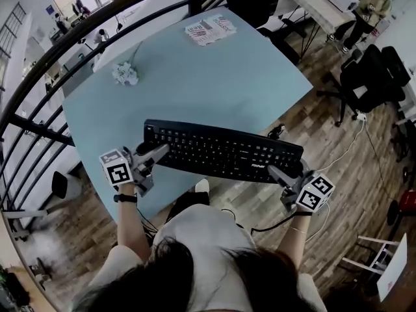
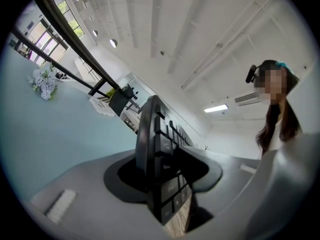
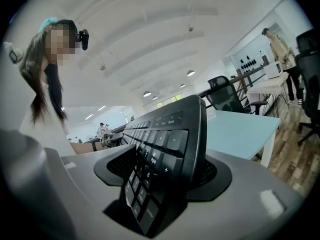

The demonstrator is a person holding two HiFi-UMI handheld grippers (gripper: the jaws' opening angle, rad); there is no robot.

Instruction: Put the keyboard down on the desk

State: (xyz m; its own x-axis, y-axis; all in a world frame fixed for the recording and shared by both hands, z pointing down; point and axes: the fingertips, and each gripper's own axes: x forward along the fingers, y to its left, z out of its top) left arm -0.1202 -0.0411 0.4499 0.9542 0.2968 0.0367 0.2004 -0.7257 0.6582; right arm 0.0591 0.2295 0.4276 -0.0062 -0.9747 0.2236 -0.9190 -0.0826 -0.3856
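- I have the black keyboard [image 1: 221,149] pinched at both short ends. The left gripper [image 1: 158,149] clamps the left end, and its own view shows the jaws pressed onto the key face and the underside.
- The right gripper [image 1: 276,172] does the same at the number-pad end. Its jaws stand a little wider apart but are firmly on the board, with no empty gap.
- The keyboard's long axis runs across me from one gripper to the other, keys up. It is slightly skewed, so the right end sits nearer my body than the left.
- The light blue desk [image 1: 195,83] lies ahead of and below the board. From above, the left end and the middle hang over the desk's near edge, while the right end juts past that edge over the wooden floor [image 1: 338,174].
- My left hand is therefore the one nearer the surface. I judge the board has to travel forward, away from me, before lowering, or the right end will land on nothing.
- The landing zone looks free. The white flower sprig [image 1: 125,73] and the printed cards [image 1: 209,30] sit well apart at the far side.
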